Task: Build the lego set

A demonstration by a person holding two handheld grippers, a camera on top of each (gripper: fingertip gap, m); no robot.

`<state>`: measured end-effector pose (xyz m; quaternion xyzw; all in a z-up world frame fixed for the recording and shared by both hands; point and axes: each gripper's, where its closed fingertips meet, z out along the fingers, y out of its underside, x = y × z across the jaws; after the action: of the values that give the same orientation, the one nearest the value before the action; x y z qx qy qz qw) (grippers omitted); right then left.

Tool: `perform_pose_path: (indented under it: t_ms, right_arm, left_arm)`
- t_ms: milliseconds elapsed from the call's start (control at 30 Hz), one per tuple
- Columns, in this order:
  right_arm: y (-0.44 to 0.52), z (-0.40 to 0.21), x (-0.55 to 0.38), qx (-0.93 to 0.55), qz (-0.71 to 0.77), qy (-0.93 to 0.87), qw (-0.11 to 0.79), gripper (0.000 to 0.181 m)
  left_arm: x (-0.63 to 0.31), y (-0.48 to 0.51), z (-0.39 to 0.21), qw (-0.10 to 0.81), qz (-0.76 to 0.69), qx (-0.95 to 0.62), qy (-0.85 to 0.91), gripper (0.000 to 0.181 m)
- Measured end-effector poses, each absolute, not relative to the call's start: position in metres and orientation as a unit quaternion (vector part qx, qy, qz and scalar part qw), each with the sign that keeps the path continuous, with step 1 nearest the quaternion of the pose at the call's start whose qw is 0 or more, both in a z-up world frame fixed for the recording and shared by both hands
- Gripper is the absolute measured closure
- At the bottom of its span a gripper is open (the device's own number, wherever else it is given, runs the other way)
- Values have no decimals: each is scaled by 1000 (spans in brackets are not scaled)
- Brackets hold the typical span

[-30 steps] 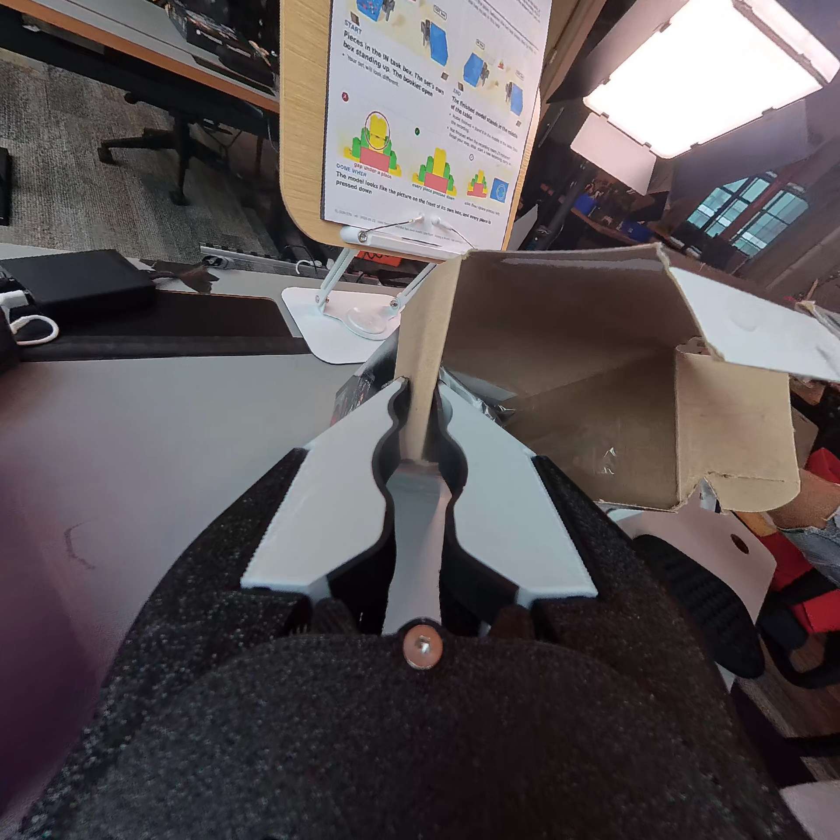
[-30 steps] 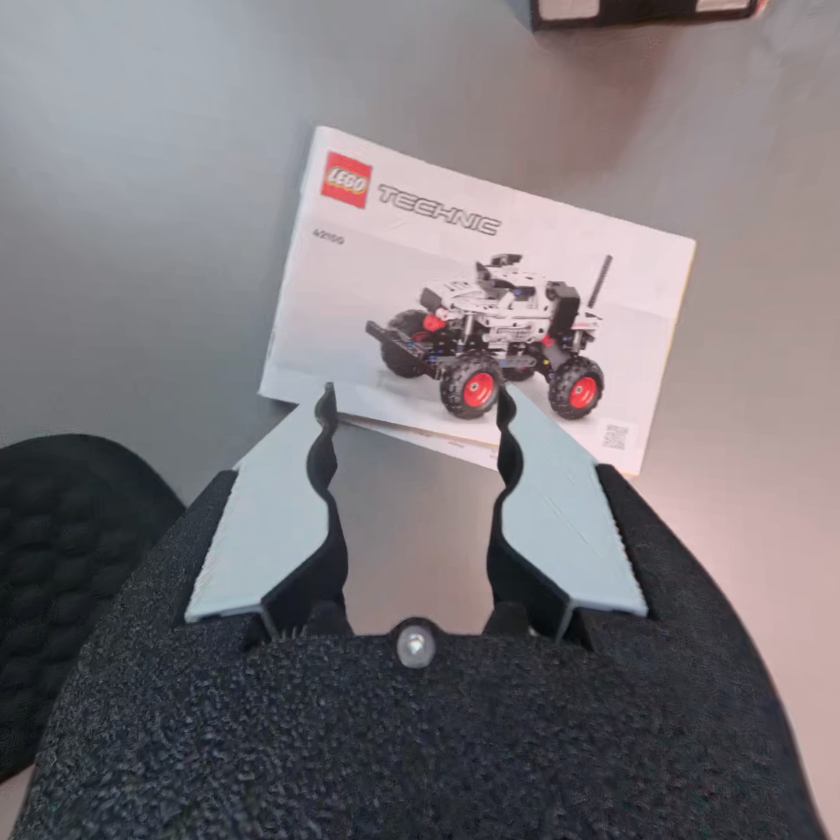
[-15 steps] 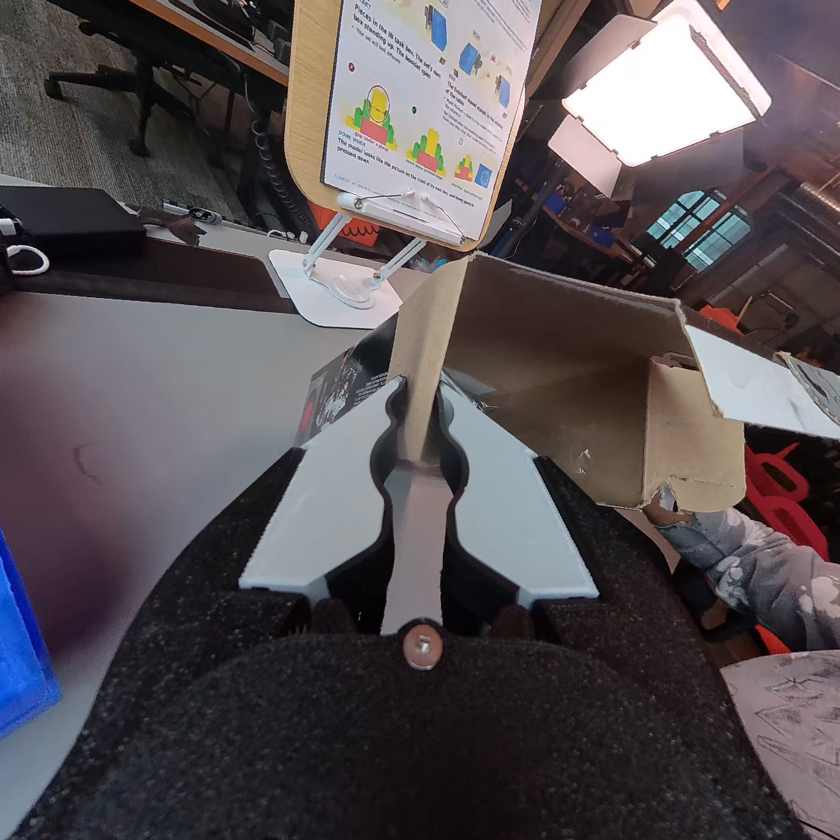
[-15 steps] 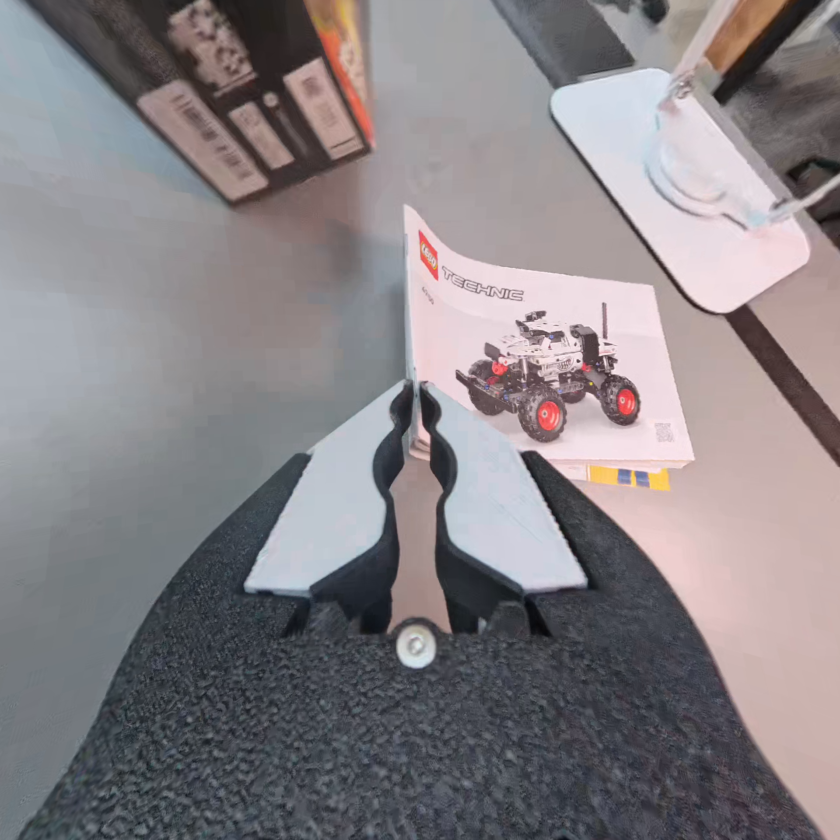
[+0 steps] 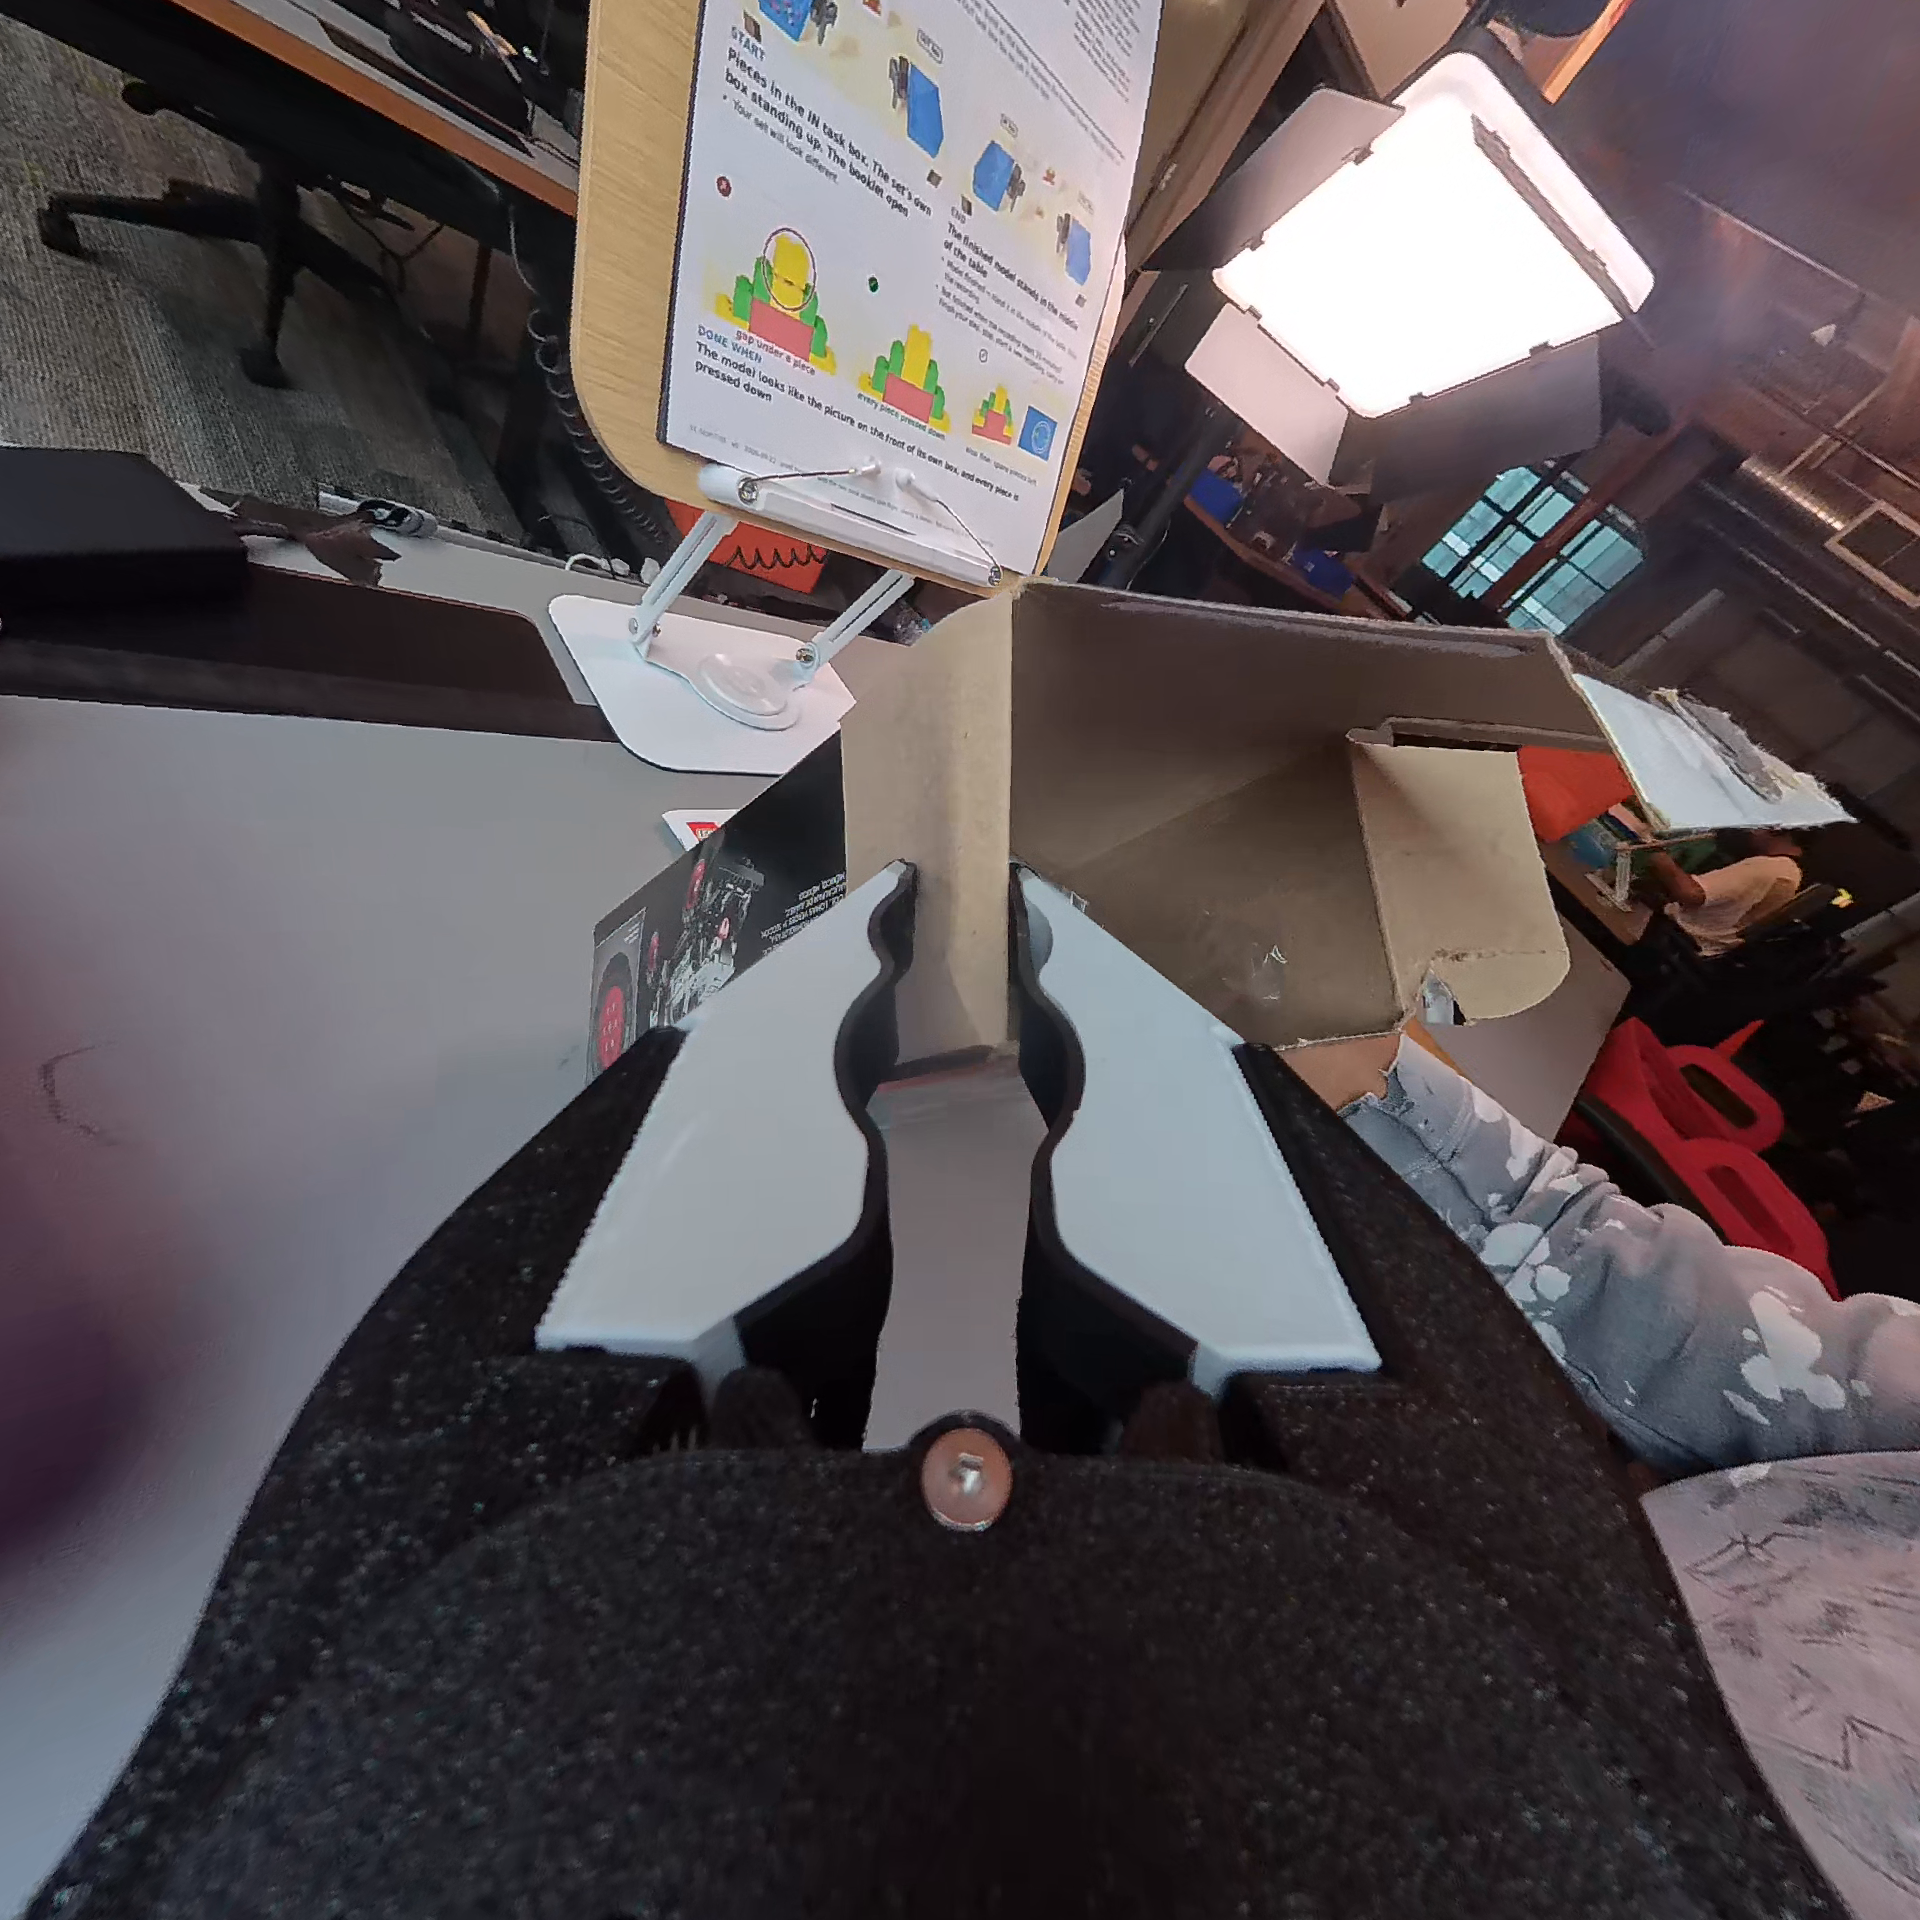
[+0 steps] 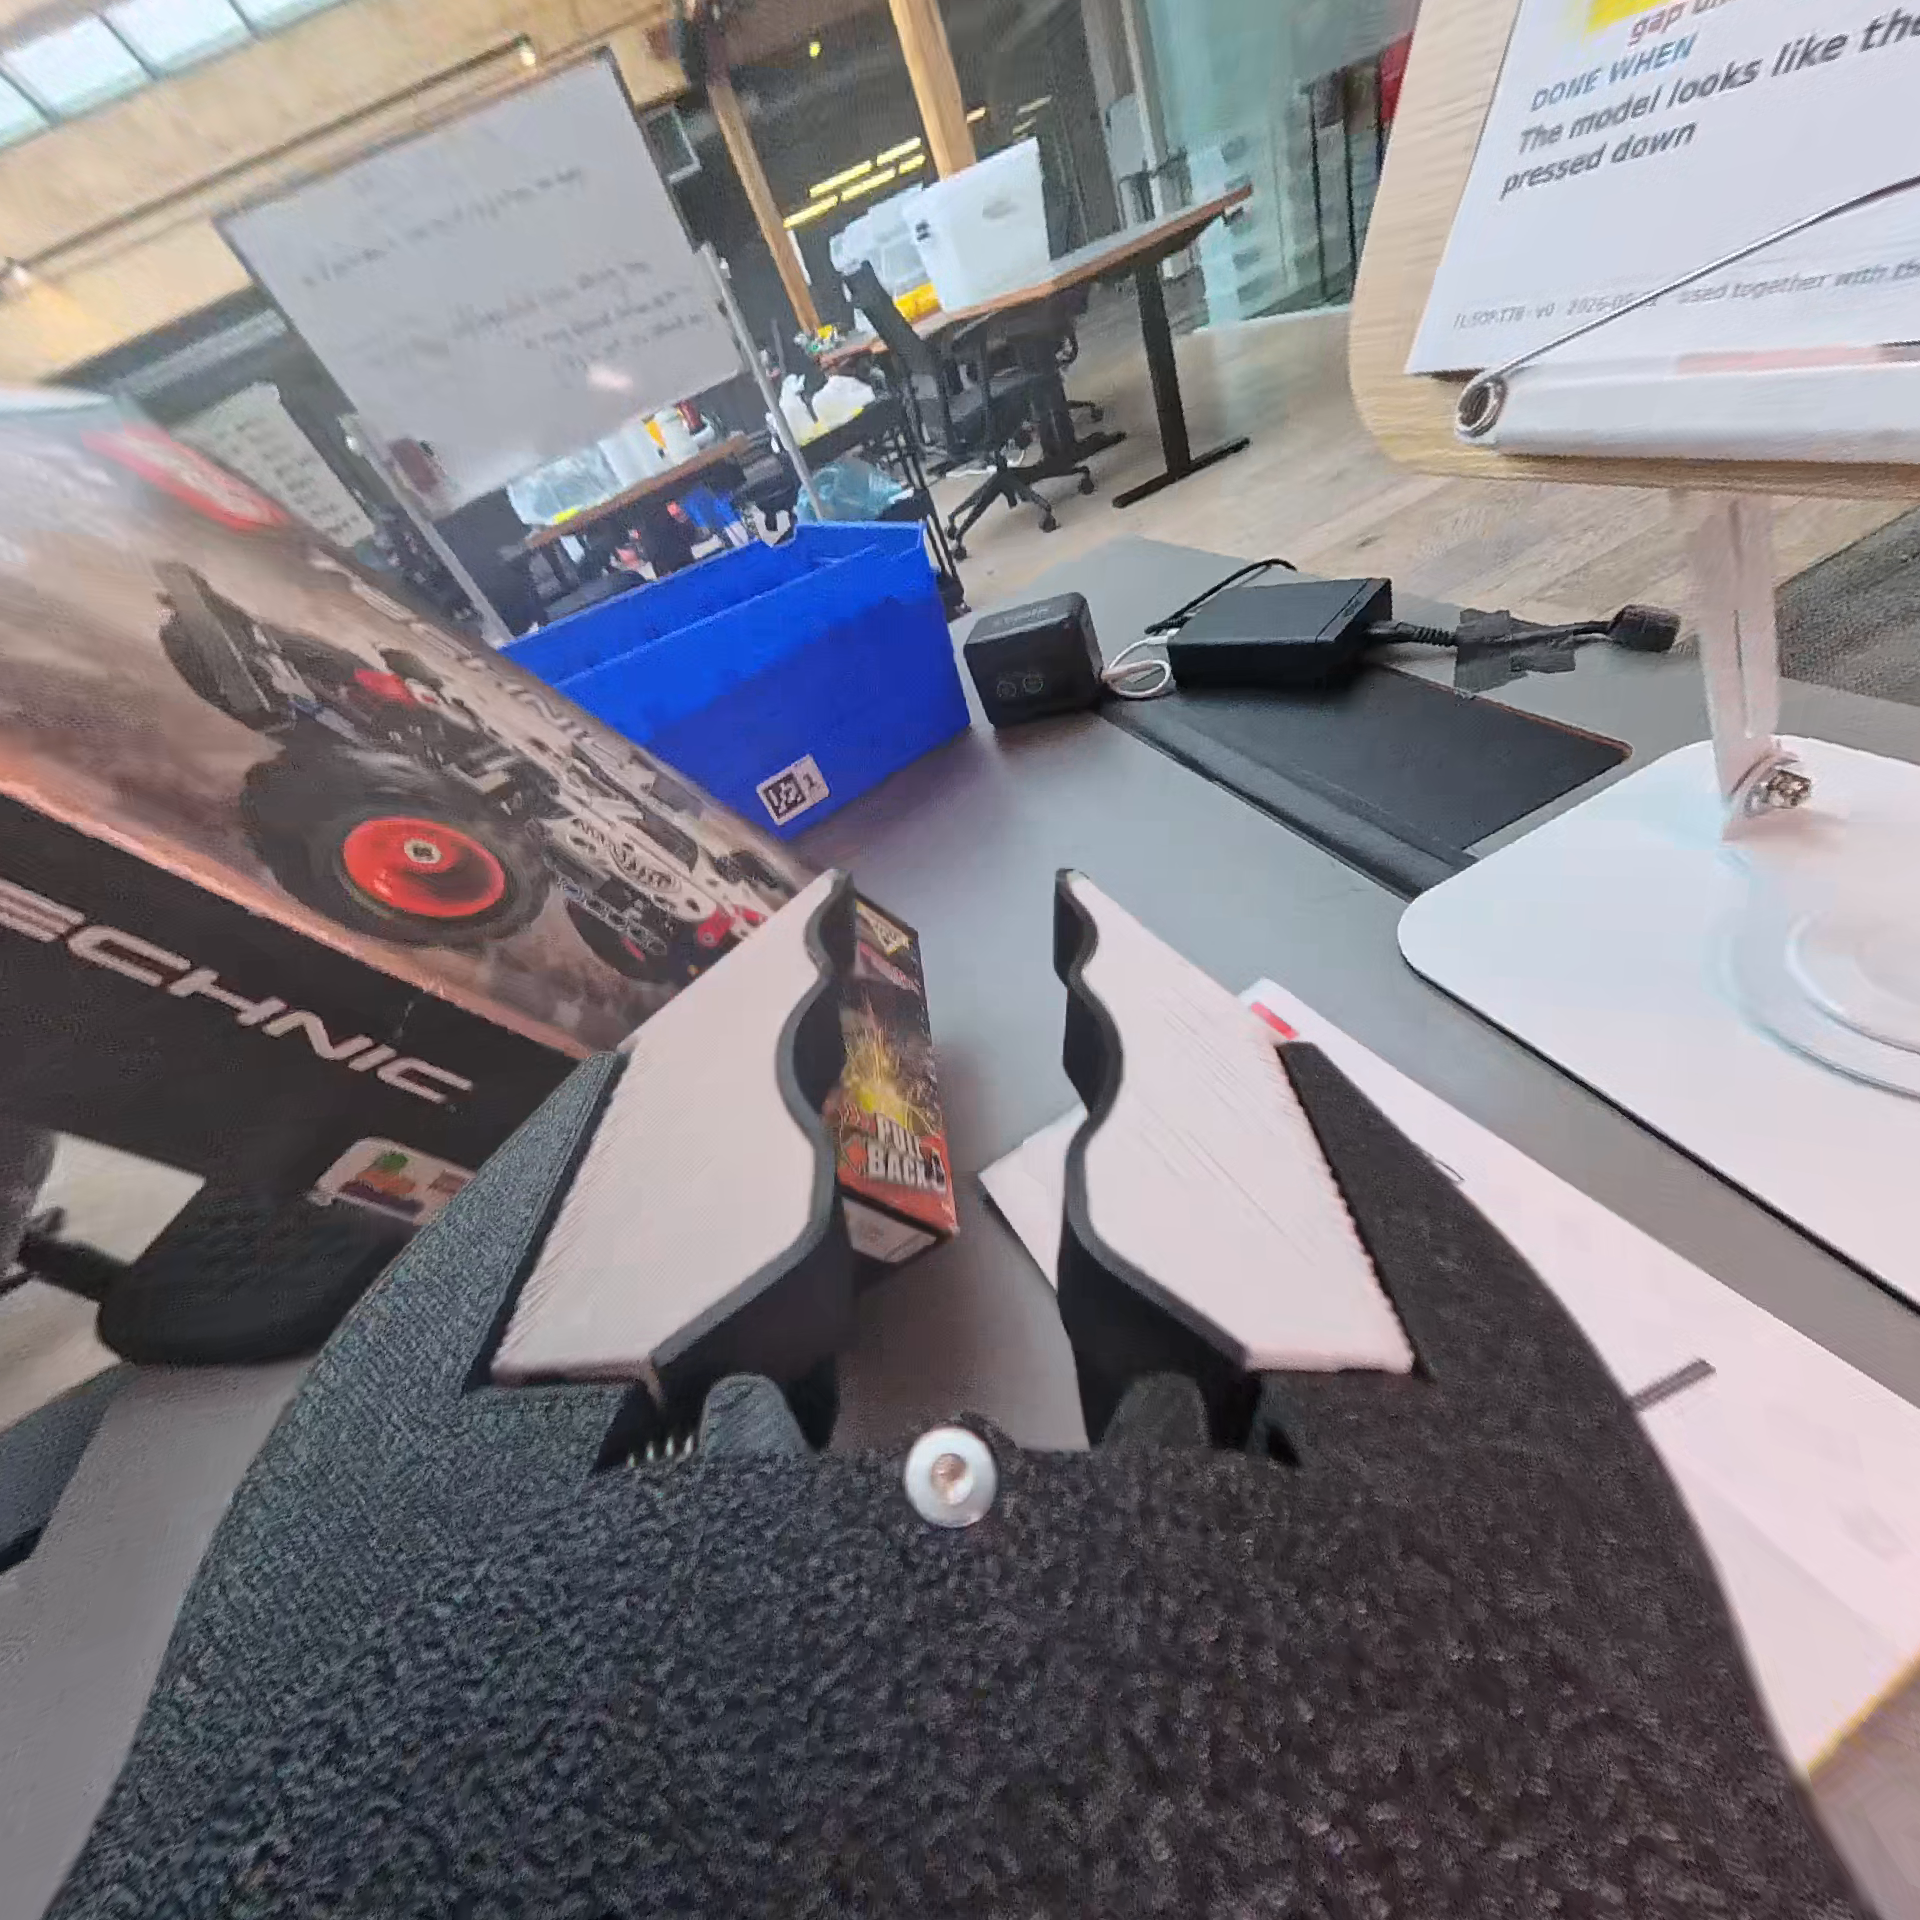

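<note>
Left wrist view shows the left gripper [image 5: 961,883] with its jaws a little apart around an upright cardboard flap of the open lego box [image 5: 1226,821]; whether they press it I cannot tell. The box lies on its side on the grey table [image 5: 291,883], mouth turned toward the gripper. Right wrist view has the right gripper [image 6: 945,894] spread and empty, the box [image 6: 343,790] just to its left, the instruction booklet [image 6: 1538,1382] flat under its right finger, so the right gripper seems nearer the booklet.

Left gripper [image 5: 961,883] fingers pinch together; right gripper [image 6: 943,894] fingers spread apart.
</note>
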<state>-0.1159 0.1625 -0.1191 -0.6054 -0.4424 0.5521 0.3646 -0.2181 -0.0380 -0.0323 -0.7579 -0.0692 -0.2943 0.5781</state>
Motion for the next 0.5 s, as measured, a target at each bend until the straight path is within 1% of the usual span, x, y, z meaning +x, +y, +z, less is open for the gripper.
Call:
perform_pose_path:
  t_ms: [33, 133, 200, 267, 300, 333, 400, 500]
  right_arm:
    - [161, -130, -106, -606, 520, -482, 361, 140]
    - [179, -196, -66, -613, 310, -628, 366, 138]
    - [195, -232, -44, -587, 169, -699, 371, 137]
    - [186, -255, -42, -572, 144, -734, 338, 132]
    - [182, -259, -47, -573, 154, -734, 329, 140]
    - [181, -259, -54, -582, 169, -725, 327, 141]
    - [180, -263, -65, -606, 188, -709, 308, 153]
    - [192, -264, -80, -653, 204, -659, 314, 161]
  left_arm:
    - [-218, -38, -32, 579, -297, -756, -69, 165]
    - [-220, -38, -32, 582, -294, -755, -68, 165]
    - [-220, -37, -32, 584, -298, -752, -69, 165]
    - [-220, -36, -31, 585, -304, -749, -72, 164]
    - [-220, -35, -31, 585, -307, -747, -73, 164]
    - [-220, -35, -30, 584, -310, -746, -75, 164]
    - [-220, -34, -30, 584, -312, -745, -78, 164]
    - [-220, -33, -29, 588, -307, -744, -80, 163]
